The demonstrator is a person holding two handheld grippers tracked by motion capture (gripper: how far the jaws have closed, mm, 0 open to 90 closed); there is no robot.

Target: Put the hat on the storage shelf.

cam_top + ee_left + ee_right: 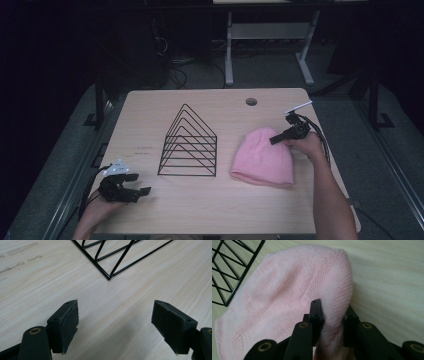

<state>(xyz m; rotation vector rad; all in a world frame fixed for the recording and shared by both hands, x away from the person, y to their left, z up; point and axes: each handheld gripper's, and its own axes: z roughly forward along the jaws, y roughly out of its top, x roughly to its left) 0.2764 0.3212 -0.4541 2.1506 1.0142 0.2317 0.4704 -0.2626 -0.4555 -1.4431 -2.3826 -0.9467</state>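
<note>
A pink knit hat [262,157] lies flat on the table's right half, crown toward the far side. My right gripper [273,140] reaches in over the hat's right edge. In the right gripper view its two black jaws pinch a fold of the pink knit hat [287,290] near the crown, so my right gripper [332,312] is shut on the fabric. My left gripper [142,190] rests at the near left corner. Its jaws stand wide apart in the left gripper view, and my left gripper [115,315] has just bare wood between its pads.
A black wire rack [189,144] with triangular dividers stands mid-table, left of the hat; its corner [108,277] lies ahead of the left gripper. A cable hole [251,101] sits near the far edge. The wooden table [210,200] has open surface along its front.
</note>
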